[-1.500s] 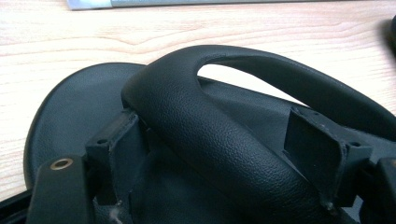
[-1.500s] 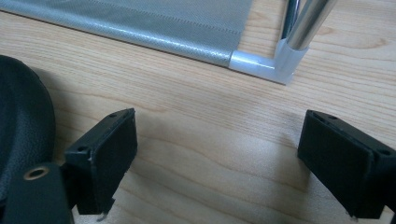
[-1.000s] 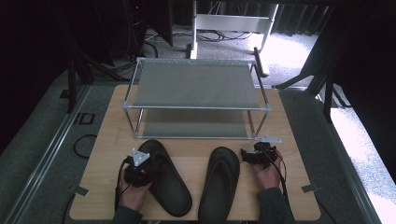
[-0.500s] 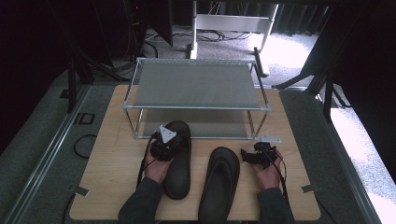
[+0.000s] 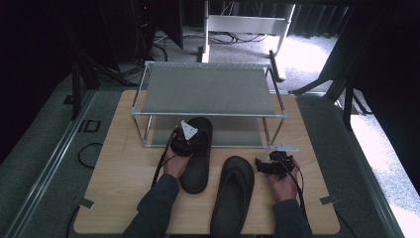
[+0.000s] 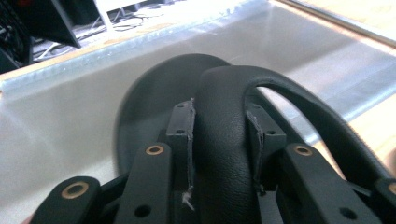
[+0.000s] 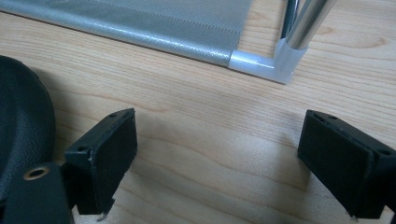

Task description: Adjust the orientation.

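Note:
My left gripper is shut on the strap of a black slipper; both pads press the strap's sides in the left gripper view. The slipper's toe reaches over the front edge of the lower mesh shelf of a metal shoe rack. A second black slipper lies flat on the wooden table, toe toward the rack. Just right of it my right gripper rests low over the table, open, with bare wood between its jaws and that slipper's edge at its left.
The rack stands at the back middle of the wooden table, and its front right leg joint is close ahead of the right gripper. Cables trail from both grippers. Dark floor and stands surround the table.
The left hand has carried its slipper from the table's front left forward and to the right, up to the rack's lower shelf. The right hand and the other slipper have stayed put.

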Available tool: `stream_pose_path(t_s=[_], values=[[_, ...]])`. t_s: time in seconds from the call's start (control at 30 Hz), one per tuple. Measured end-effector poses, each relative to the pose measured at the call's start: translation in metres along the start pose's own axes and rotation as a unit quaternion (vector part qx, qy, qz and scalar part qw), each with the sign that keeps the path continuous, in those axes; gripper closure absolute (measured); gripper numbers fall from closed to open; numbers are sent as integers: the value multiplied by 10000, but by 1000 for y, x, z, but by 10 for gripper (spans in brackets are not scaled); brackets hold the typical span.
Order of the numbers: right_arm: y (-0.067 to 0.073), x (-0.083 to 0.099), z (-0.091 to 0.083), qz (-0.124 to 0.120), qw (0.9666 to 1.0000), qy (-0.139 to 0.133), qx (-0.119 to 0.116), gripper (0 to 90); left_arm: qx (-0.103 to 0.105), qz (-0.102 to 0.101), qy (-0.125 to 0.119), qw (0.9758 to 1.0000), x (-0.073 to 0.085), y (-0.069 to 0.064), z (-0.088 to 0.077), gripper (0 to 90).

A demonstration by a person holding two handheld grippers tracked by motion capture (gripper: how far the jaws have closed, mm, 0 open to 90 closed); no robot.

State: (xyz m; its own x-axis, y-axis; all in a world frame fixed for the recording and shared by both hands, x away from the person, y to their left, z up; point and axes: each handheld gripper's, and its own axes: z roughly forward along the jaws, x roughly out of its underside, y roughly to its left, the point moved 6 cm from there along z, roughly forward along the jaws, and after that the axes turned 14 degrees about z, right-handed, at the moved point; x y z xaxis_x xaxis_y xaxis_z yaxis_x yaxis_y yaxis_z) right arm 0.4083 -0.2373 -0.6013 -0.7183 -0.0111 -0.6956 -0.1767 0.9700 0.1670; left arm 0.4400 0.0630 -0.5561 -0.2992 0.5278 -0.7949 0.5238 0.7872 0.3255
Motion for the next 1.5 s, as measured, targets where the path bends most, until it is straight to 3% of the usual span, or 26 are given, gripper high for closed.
stream_pose_path(t_s=[0.03, 0.07, 0.23, 0.33, 0.47, 0.6, 0.7, 0.77, 0.93, 1.0, 1.17, 1.4, 1.5], values=[[0, 0, 0, -4, 10000, 2, -3, 118, 113, 9, 17, 9999, 2, -1, 1, 605], [0, 0, 0, -6, 10000, 3, -6, 118, 101, 5, 24, 9999, 4, -3, 1, 560], [0, 0, 0, -18, 10000, 3, -6, 118, 102, -104, -61, 9999, 10, -3, -13, 433], [0, 0, 0, -19, 10000, 6, -5, 120, 116, -177, -174, 9996, 13, -4, -29, 409], [-2, -1, -4, 114, 9998, -99, 113, 329, 154, -258, -240, 9993, 22, -7, -51, 331], [-4, -3, -6, 176, 9996, -85, 179, 437, 370, -426, -245, 9981, 35, -14, -67, 291], [-8, -7, -8, 245, 9994, -167, 194, 492, 466, -520, -236, 9973, 46, -20, -76, 268], [-10, -11, -10, 293, 9992, -221, 131, 500, 563, -808, -230, 9949, 55, -23, -81, 258], [-15, -24, -13, 323, 9984, -456, 112, 537, 656, -1057, -151, 9921, 67, -28, -88, 220], [-18, -29, -14, 387, 9977, -533, 139, 542, 704, -1024, -152, 9921, 68, -31, -92, 200], [-22, -42, -14, 396, 9965, -724, 157, 547, 765, -683, 56, 9947, 75, -49, -104, 161], [-23, -54, -10, 431, 9956, -823, 145, 583, 819, -504, 288, 9949, 83, -61, -108, 160], [-23, -56, -6, 434, 9958, -795, 138, 605, 852, -565, 320, 9942, 86, -64, -109, 153]])
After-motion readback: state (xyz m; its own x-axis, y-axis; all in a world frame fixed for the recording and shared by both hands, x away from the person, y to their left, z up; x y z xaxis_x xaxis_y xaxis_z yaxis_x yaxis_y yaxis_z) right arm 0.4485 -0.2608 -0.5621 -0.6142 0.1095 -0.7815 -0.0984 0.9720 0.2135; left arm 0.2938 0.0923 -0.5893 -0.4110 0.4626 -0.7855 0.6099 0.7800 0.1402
